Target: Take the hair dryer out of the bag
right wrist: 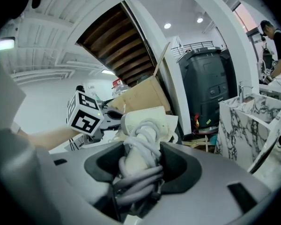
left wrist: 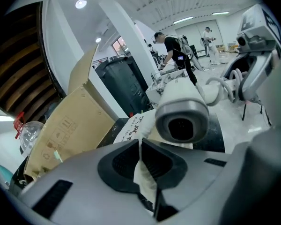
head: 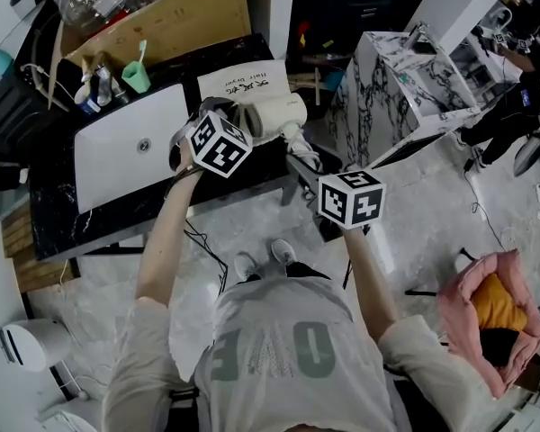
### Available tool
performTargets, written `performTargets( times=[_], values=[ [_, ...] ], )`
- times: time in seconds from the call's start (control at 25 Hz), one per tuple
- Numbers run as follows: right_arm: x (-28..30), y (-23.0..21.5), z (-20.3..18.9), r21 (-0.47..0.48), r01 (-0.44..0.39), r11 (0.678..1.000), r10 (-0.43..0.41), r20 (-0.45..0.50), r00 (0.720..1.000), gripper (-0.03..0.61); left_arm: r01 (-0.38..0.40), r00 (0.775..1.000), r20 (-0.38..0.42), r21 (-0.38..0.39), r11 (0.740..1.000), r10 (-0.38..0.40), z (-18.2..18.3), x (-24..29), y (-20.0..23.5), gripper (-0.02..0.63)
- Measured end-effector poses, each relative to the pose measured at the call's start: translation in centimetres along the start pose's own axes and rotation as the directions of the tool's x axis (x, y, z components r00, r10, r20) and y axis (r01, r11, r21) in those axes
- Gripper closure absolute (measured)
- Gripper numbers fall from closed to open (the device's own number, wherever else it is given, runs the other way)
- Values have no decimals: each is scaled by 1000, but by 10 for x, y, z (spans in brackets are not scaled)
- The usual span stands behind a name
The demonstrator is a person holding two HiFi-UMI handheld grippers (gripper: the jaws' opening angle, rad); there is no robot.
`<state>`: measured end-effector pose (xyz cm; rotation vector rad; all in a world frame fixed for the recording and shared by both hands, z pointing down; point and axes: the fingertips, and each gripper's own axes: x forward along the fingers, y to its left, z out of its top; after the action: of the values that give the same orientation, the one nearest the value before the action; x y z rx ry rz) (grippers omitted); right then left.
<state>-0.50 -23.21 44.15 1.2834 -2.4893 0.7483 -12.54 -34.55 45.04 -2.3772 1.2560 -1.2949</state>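
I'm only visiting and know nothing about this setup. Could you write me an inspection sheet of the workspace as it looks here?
Surface: black counter with a white sink set in it.
Job's things: white hair dryer held over the counter; white printed bag next to it.
Clutter: cardboard box, green cup with toothbrush, bottles by the sink.
Grippers: left gripper shut on the bag's cloth; right gripper shut on the hair dryer's handle.
Cables: grey cord wound round the handle; black cable on the floor.
Surroundings: white marbled stand; people working far off.

The T-shirt (head: 283,336) is pale grey with big letters, the shoes (head: 263,259) white, the left hand-held gripper (left wrist: 141,146) and right hand-held gripper (right wrist: 139,168) grey.
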Motion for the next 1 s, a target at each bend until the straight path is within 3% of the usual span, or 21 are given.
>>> performTargets(
  times=[0.32, 0.44, 0.52, 0.6, 0.72, 0.88, 1.0],
  values=[
    [-16, 8, 71, -53, 6, 999, 4, 187, 982, 325, 12, 998, 60, -43, 999, -9, 12, -19, -4, 571],
    [-26, 18, 96, -74, 3, 997, 18, 274, 962, 325, -5, 989, 145, -126, 992, 24, 30, -43, 5, 571],
    [-33, 26, 111, -83, -3, 997, 31, 340, 940, 325, -31, 970, 231, -205, 978, 79, 46, -68, 18, 571],
    [-40, 34, 126, -87, -16, 996, 50, 404, 913, 325, -76, 931, 322, -296, 952, 174, 59, -98, 36, 571],
    [-48, 46, 140, -114, -23, 993, 75, 480, 874, 325, -137, 855, 399, -443, 886, 332, 65, -144, 54, 571],
    [-55, 59, 147, -157, -8, 988, 94, 548, 831, 325, -209, 757, 412, -583, 785, 507, 54, -191, 57, 571],
    [-56, 66, 147, -156, -20, 987, 108, 579, 808, 325, -223, 703, 398, -664, 714, 590, 39, -217, 51, 571]
  ],
)
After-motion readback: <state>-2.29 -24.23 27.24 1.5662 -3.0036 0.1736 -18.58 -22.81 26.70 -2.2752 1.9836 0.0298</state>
